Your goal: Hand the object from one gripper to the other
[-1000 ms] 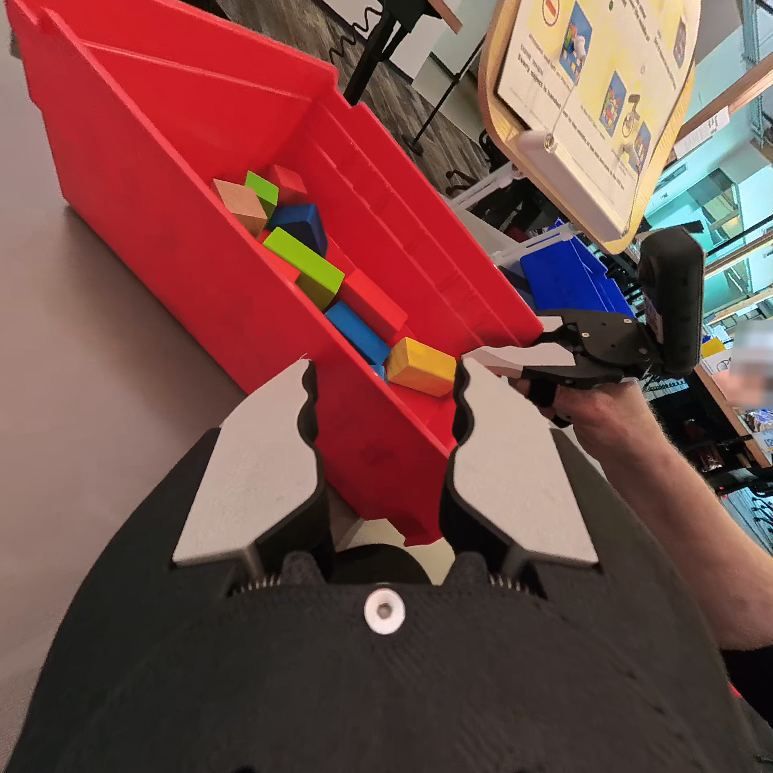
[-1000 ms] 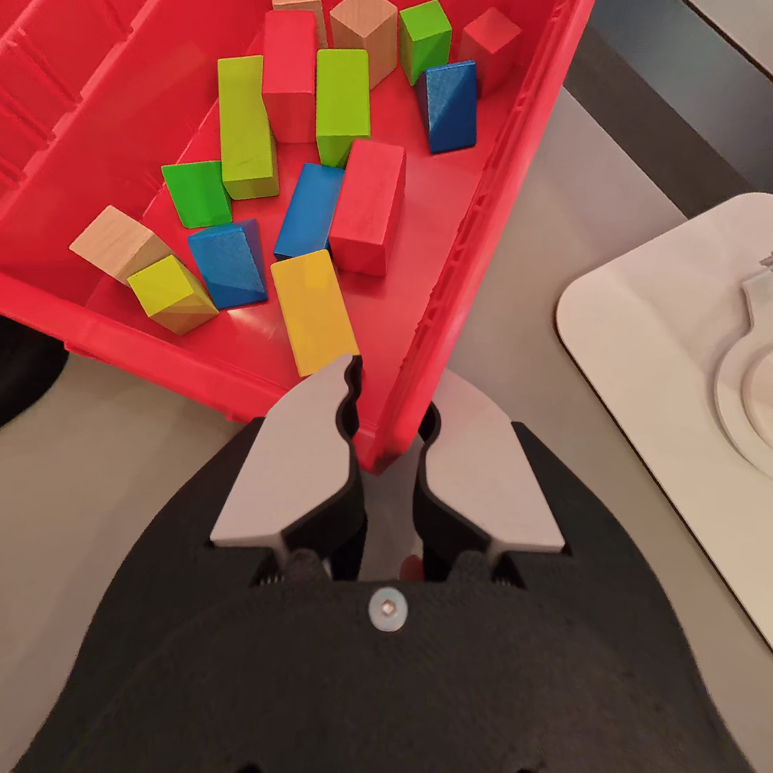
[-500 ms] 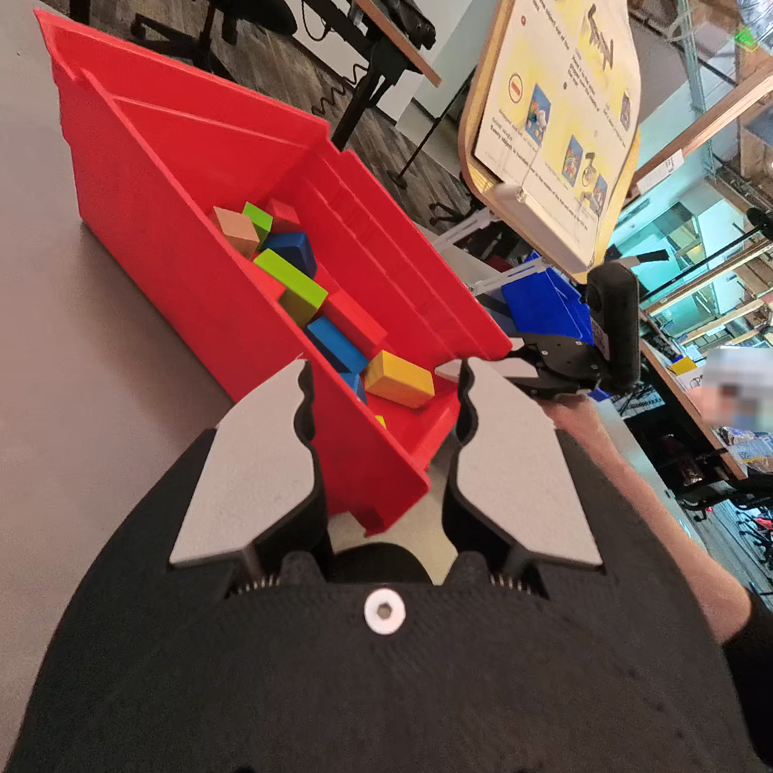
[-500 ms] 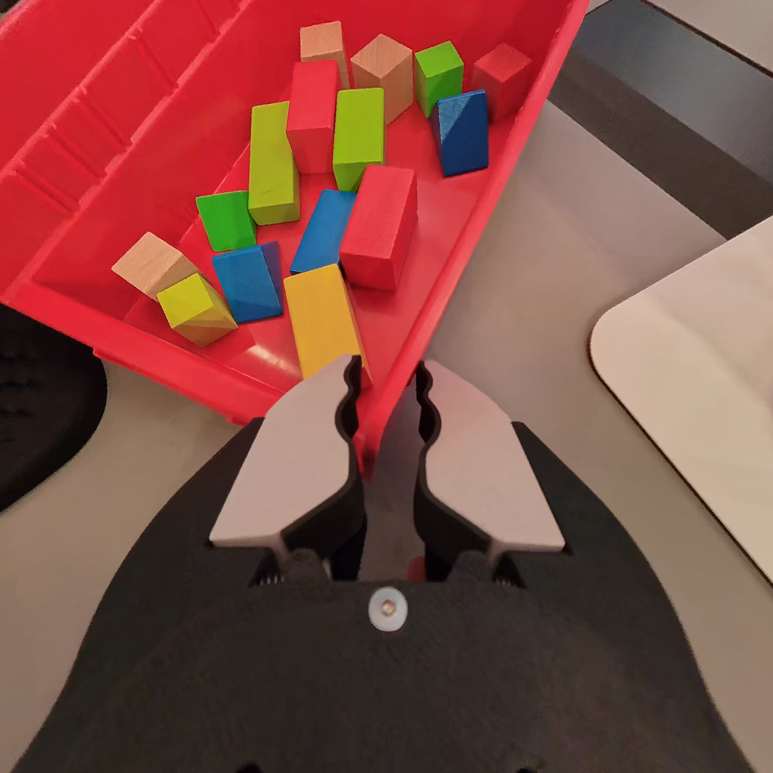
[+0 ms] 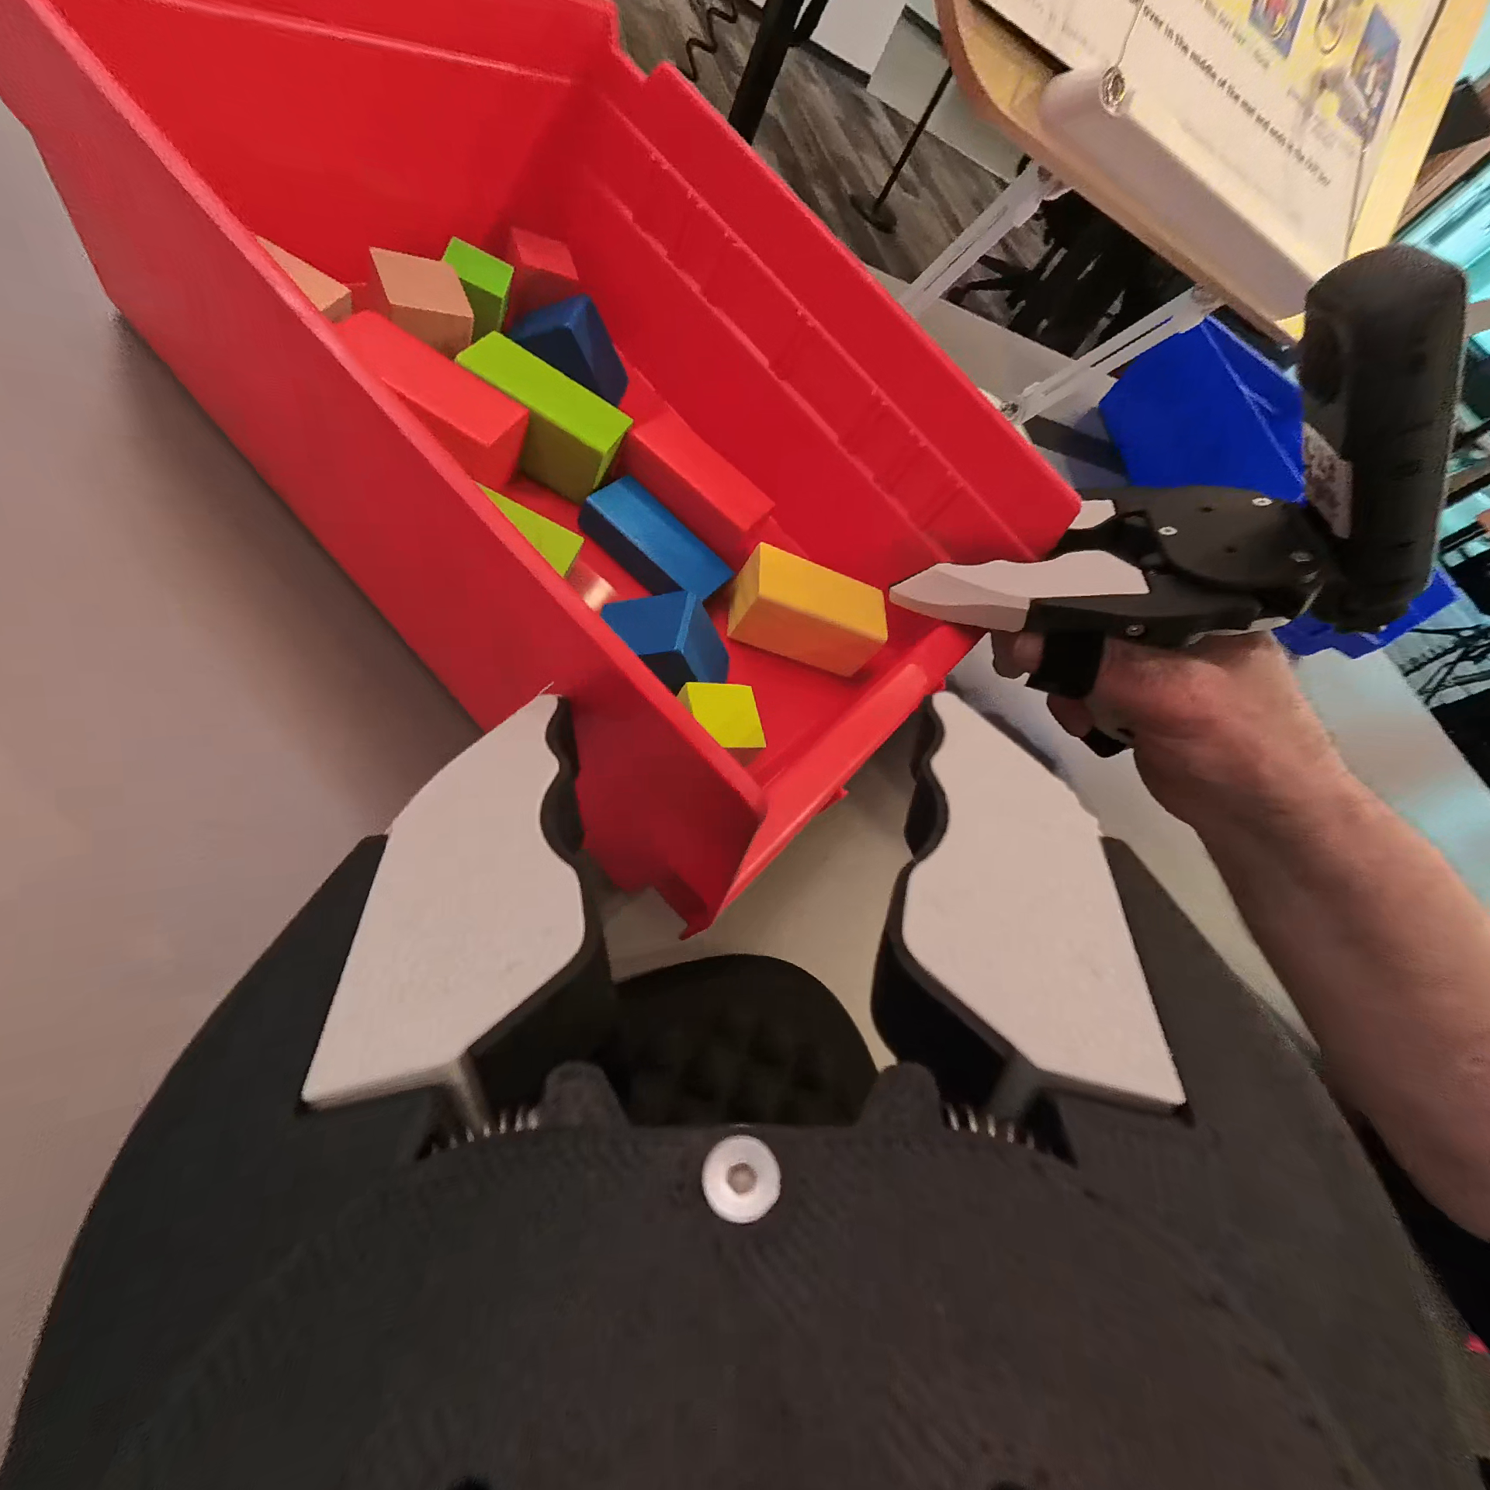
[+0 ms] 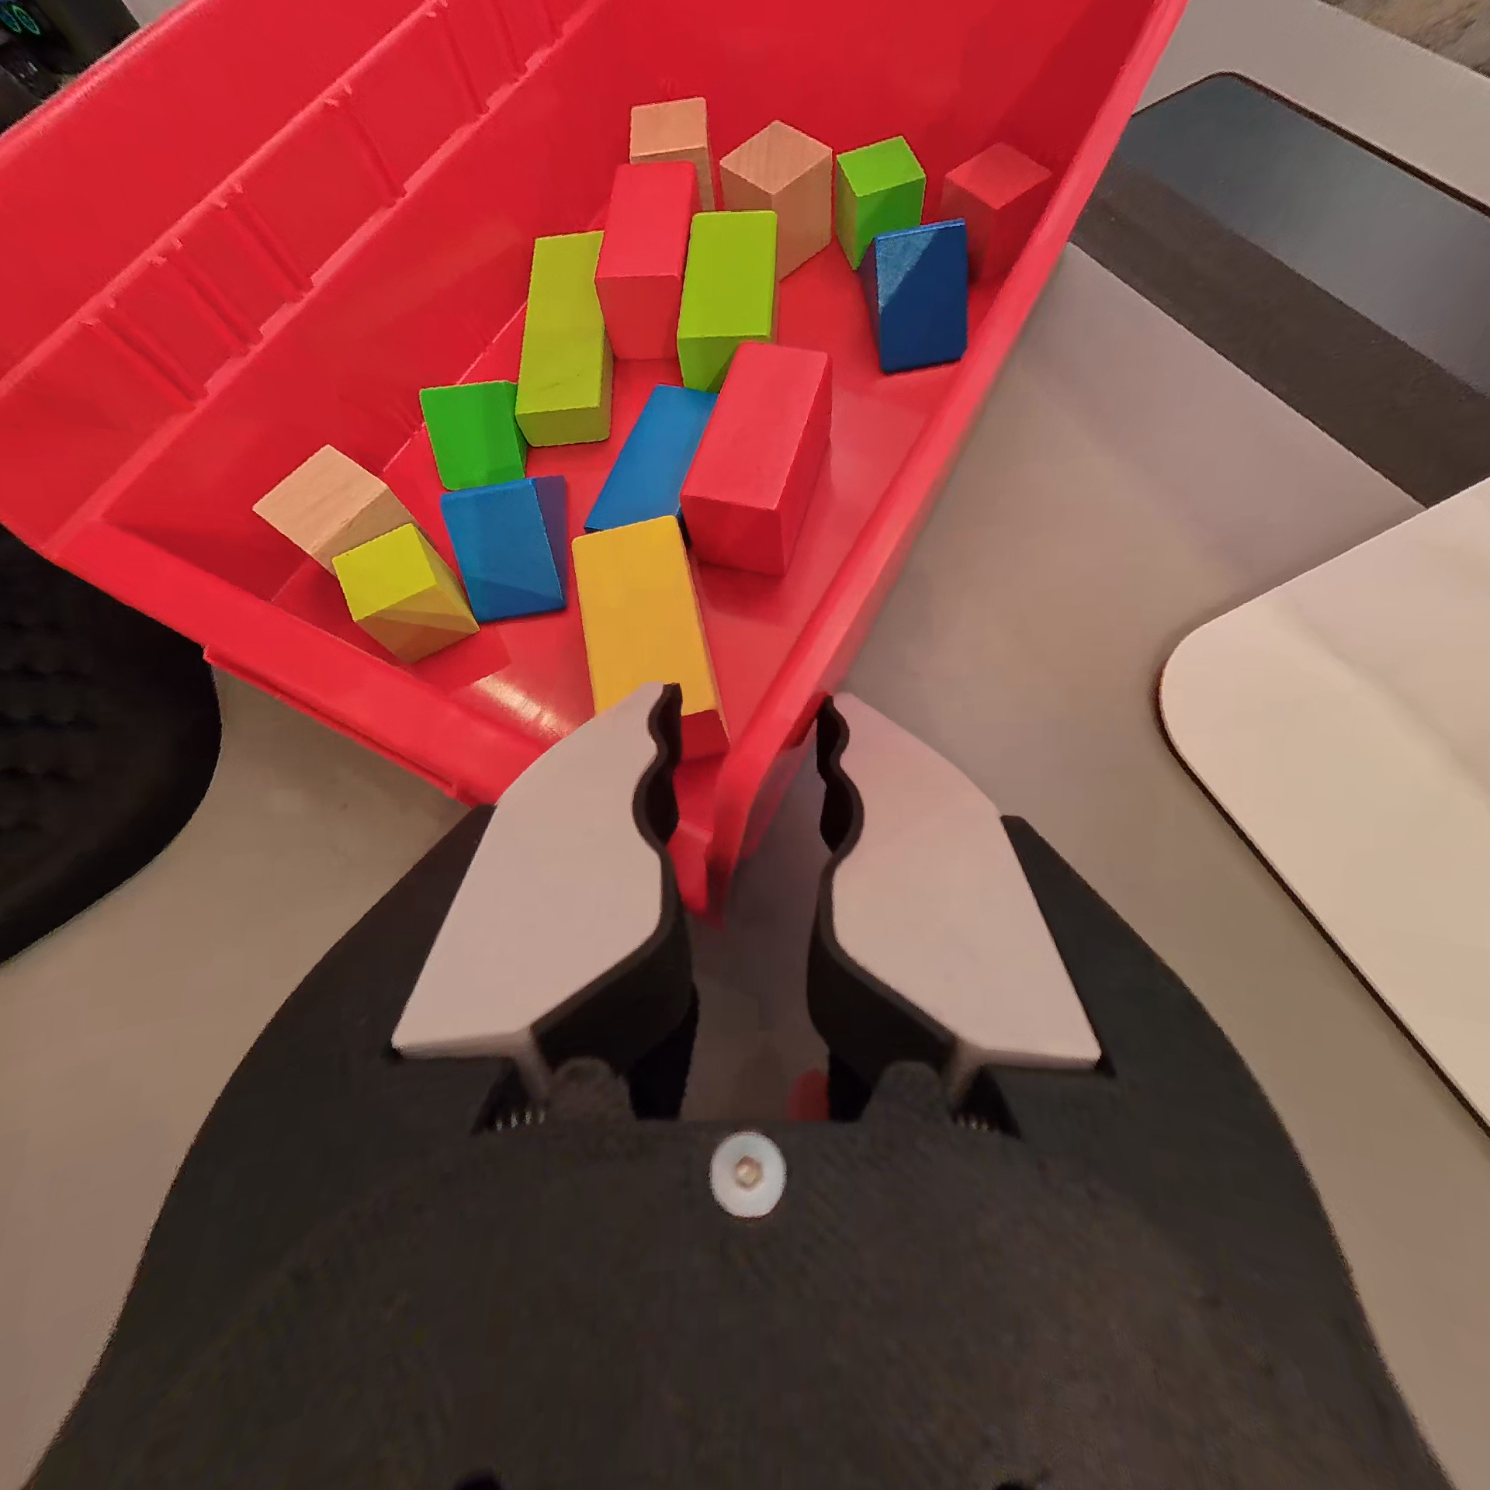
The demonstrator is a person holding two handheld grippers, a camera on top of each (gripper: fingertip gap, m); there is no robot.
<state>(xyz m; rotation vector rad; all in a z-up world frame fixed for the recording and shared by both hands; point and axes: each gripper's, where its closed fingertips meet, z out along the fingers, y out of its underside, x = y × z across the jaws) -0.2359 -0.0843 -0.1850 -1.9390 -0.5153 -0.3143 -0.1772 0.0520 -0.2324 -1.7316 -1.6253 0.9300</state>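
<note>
The left gripper [image 5: 742, 717] is closest, with its jaws wide open and nothing in them. The near corner of the red bin [image 5: 669, 814] sits between the two grey fingers, but they do not press on it. The bin stands on the grey tabletop [image 5: 161, 726].

The right gripper [image 6: 742, 709] is at the bin's other near corner. Its jaws are partly open, one finger inside the bin and one outside, with the red side wall between them. There is a gap on both sides of the wall, so it is not squeezing anything. The inside finger tip is right at the near end of the yellow block [image 6: 641, 613] (I cannot tell if it touches). From the left side you can see a person's hand [image 5: 1169, 709] holding that gripper.

The yellow block lies flat on the bin floor, by the front edge. Just beside it are a blue wedge [image 6: 504, 548], a small yellow-green block [image 6: 399, 593], a flat blue block [image 6: 649, 455] and a big red block [image 6: 758, 455]. Farther back lie green, red and plain wooden blocks.

A white board [image 6: 1330, 726] rests on the tabletop, well off to the right.
</note>
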